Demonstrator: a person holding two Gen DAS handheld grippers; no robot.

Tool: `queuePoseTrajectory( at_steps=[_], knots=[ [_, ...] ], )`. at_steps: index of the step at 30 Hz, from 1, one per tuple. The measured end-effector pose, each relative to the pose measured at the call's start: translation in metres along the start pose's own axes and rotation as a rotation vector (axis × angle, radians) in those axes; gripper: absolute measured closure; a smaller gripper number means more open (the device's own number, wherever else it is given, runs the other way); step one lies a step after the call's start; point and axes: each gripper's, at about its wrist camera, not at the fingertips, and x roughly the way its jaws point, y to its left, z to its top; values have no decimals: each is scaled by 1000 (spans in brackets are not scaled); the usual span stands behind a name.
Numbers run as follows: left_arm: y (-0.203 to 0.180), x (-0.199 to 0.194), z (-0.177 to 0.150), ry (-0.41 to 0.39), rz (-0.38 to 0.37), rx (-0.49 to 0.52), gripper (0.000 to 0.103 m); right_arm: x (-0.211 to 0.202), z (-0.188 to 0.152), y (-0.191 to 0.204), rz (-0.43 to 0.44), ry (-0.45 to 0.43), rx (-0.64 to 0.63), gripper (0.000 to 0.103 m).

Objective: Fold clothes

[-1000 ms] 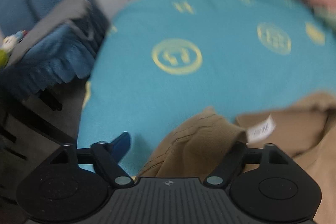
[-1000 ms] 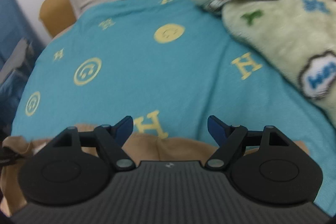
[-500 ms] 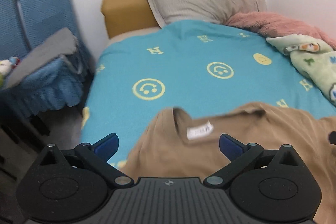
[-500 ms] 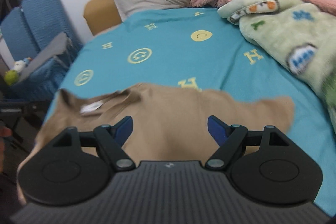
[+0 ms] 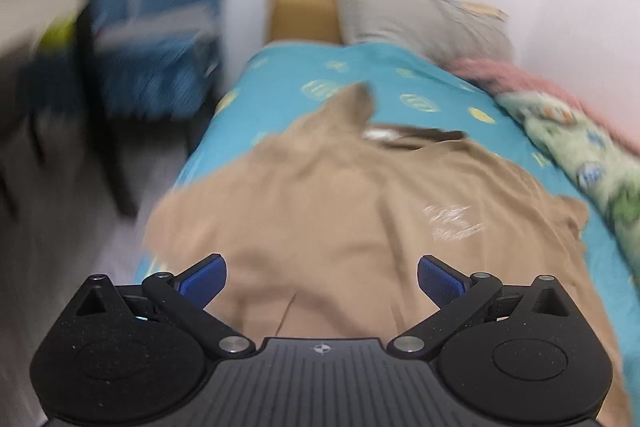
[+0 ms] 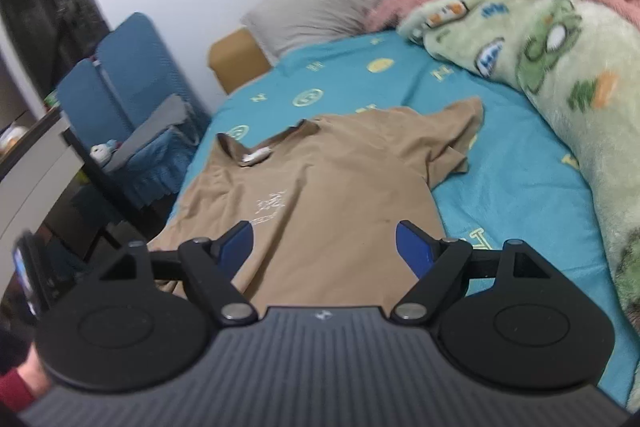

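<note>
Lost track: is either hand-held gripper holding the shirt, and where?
Nothing held. Left hand-held gripper and right are both open above the shirt.

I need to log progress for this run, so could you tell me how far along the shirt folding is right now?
Done: the tan shirt lies spread on the teal bedsheet, collar toward the pillow. In hand: nothing; the left gripper and right gripper are both open above its lower part. Left: every fold. One sleeve is bunched, and the other side hangs over the bed edge.
</note>
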Motion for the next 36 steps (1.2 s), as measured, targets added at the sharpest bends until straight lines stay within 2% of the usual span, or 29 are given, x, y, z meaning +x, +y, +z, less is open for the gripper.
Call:
queuePoseTrajectory(
  at_steps=[2,4,8,10,11,12,13,15,16,18,19,21,25,26,28,30,32,34,35,36],
  knots=[
    [32,2,2,22,10,-160,7,-4,-5,0,6,-2,-6,23],
    [64,5,8,44,21,-324,7,-7,-10,0,12,-4,-12,23],
    [113,23,13,40,8,-585,15,-15,-19,0,24,-9,-24,23],
    [131,37,12,39,12,-665,21,-9,-21,-3,23,5,-12,23],
    [137,45,12,34,11,-685,28,-5,-21,-4,22,15,-2,23],
    [142,51,12,24,9,-695,28,-1,-21,-6,22,24,9,23],
    [145,56,14,15,2,-691,29,4,-21,-7,22,34,19,23],
    [150,62,23,-2,-17,-667,58,12,-20,-8,25,54,37,23],
    [151,67,29,-1,-36,-653,63,16,-19,-8,30,64,46,23],
    [144,80,52,46,-59,-564,79,22,-17,-7,49,82,61,23],
    [140,86,63,74,-67,-512,82,26,-16,-7,59,91,69,23],
    [127,96,90,109,-40,-385,99,32,-15,-7,59,104,74,23],
    [91,103,152,64,137,-106,100,46,-14,-10,38,127,73,23],
    [83,103,167,24,202,-57,100,49,-14,-11,31,131,75,23],
    [71,104,194,-79,351,4,100,54,-13,-16,8,126,89,23],
    [64,114,207,-111,452,38,98,58,-12,-19,-17,117,87,23],
    [62,127,208,-83,475,23,94,61,-11,-20,-38,110,74,23],
    [60,130,197,-67,441,-20,80,62,-11,-19,-54,95,52,23],
    [58,127,189,-57,419,-27,63,62,-10,-17,-60,86,39,23],
    [54,123,181,-43,398,-27,52,61,-9,-16,-64,74,25,23]
  ],
)
